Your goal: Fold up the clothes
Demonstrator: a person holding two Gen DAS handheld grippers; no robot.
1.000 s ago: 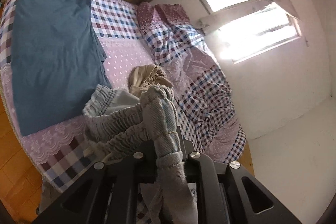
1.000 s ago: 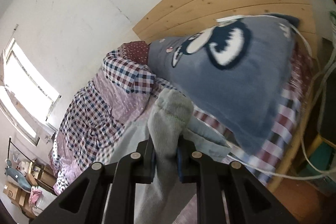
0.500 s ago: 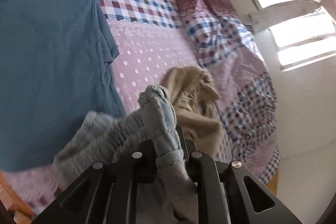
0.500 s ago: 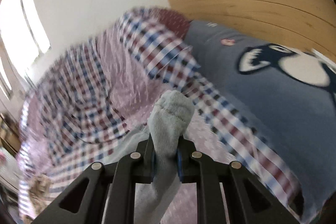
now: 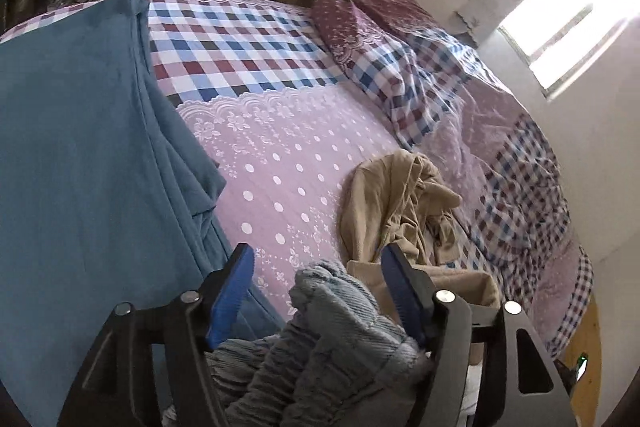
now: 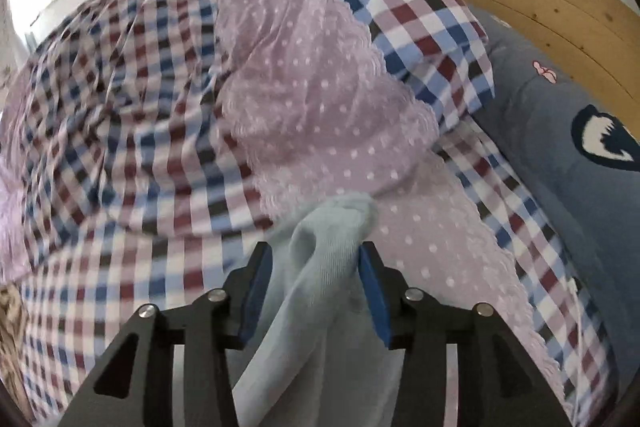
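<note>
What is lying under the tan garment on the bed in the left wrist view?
The tan garment lies crumpled on the pink dotted bedspread, its far edge against the checked quilt. Its near part is hidden behind the left gripper and the grey-blue garment. Anything beneath is covered.

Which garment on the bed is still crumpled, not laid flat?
The tan garment, bunched in a heap on the dotted sheet. The blue garment to its left lies spread flat.

bed (image 5: 288, 155), pink dotted and checked cover; on it near me: blue shirt (image 5: 80, 147) flat, tan garment (image 5: 400, 203) crumpled, grey-blue shorts (image 5: 332, 331) bunched.
</note>
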